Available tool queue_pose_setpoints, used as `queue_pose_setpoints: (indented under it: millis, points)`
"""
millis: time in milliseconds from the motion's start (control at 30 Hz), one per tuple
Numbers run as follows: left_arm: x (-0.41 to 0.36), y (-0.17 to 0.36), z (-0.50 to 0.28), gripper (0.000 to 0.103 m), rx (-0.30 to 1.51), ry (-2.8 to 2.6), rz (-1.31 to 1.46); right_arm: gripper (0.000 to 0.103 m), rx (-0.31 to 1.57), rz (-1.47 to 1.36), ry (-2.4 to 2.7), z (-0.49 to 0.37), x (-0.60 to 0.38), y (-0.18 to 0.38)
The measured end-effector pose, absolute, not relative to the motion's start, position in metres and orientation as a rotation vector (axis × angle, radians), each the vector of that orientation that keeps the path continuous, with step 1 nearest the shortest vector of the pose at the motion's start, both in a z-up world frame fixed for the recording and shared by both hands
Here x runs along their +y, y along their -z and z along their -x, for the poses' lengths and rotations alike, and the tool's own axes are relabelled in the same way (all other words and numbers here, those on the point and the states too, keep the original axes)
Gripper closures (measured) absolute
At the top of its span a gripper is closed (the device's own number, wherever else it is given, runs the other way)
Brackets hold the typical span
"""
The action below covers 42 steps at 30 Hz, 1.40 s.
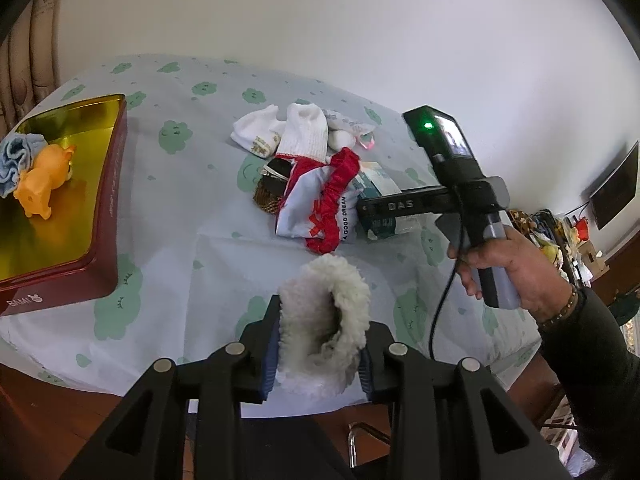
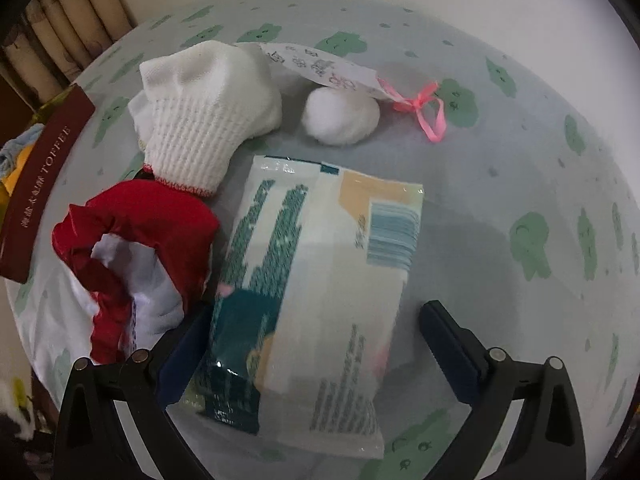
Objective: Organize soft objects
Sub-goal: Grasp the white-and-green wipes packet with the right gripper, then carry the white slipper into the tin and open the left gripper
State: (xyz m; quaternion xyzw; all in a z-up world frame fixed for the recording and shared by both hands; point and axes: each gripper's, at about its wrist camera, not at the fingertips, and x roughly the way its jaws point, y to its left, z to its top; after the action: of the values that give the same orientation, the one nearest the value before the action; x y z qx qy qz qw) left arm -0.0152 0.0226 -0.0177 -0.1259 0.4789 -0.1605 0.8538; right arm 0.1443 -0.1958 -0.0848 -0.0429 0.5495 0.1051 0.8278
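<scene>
My left gripper [image 1: 318,344] is shut on a white fluffy fleece piece [image 1: 326,320], held above the table's near edge. My right gripper [image 2: 316,340] is open, its fingers on either side of a tissue pack [image 2: 320,280] lying on the table; it also shows in the left wrist view [image 1: 400,204] over the pack [image 1: 378,192]. A red-and-white cloth [image 2: 132,248] [image 1: 324,204], a white sock [image 2: 200,120] [image 1: 302,132] and a white cotton ball [image 2: 340,116] lie in the pile.
A dark red tin box [image 1: 108,200] with a gold inside stands at the left, holding an orange toy [image 1: 44,184] and a blue cloth [image 1: 16,160]. A tagged packet with a pink ribbon [image 2: 424,108] lies at the back. The cloud-print tablecloth [image 1: 180,240] covers the table.
</scene>
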Motion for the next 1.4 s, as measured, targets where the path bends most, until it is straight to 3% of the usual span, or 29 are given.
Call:
queue_pose_setpoints:
  millis: [67, 133, 167, 200, 367, 633, 933, 1400]
  points:
    - [0.022, 0.018, 0.014, 0.071, 1.011, 0.336, 0.262, 0.002, 1.161, 0.097, -0.209, -0.146, -0.194, 0.086]
    - [0.023, 0.018, 0.014, 0.071, 1.009, 0.333, 0.266, 0.012, 1.14, 0.091, -0.223, -0.144, -0.194, 0.086]
    - [0.023, 0.018, 0.013, 0.071, 1.009, 0.332, 0.267, 0.028, 1.118, 0.1, -0.238, -0.141, -0.194, 0.083]
    - [0.024, 0.018, 0.014, 0.071, 1.008, 0.332, 0.265, 0.034, 1.093, 0.113, -0.25, -0.136, -0.194, 0.08]
    - [0.026, 0.014, 0.017, 0.071, 0.999, 0.324, 0.266, 0.041, 1.059, 0.1, -0.24, -0.112, -0.212, 0.078]
    - [0.044, -0.004, 0.026, 0.07, 0.947, 0.284, 0.279, 0.042, 1.002, -0.116, -0.213, -0.031, -0.269, 0.076]
    - [0.127, -0.03, 0.022, 0.07, 0.884, 0.069, 0.226, 0.042, 0.972, -0.3, -0.19, 0.011, -0.305, 0.076]
    - [0.216, 0.018, -0.019, 0.069, 0.938, -0.138, 0.14, 0.042, 0.962, -0.368, -0.192, 0.003, -0.302, 0.077]
